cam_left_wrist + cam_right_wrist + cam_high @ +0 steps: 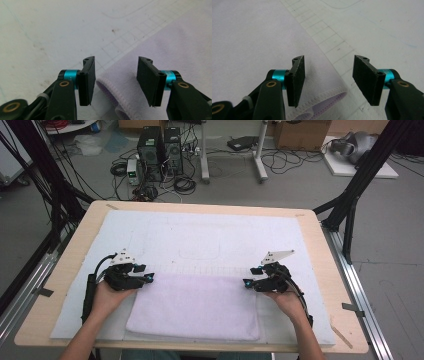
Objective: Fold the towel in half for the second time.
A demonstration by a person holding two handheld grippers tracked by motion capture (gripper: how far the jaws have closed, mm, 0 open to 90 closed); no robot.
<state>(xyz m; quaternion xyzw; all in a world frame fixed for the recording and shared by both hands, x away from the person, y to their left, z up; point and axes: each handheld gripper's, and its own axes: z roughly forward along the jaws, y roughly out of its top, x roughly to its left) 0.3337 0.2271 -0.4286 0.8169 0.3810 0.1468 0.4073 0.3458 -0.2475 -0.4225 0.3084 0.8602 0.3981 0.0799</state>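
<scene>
A pale lavender towel (192, 307) lies folded flat on the white mat (200, 235) at the front middle of the table. My left gripper (148, 272) sits at the towel's far left corner, held by a hand. In the left gripper view the left gripper (116, 82) is open, and the towel's folded corner (110, 87) lies below the gap, untouched by the pads. My right gripper (250, 276) sits at the far right corner. In the right gripper view the right gripper (328, 81) is open over the towel's stitched corner (322, 100), with the pads apart from the cloth.
The mat covers most of the wooden table (320, 250) and has faint grid lines drawn on it (332, 42). Black frame poles (360, 185) stand at both far corners. Computer towers (160, 150) and cables sit on the floor beyond.
</scene>
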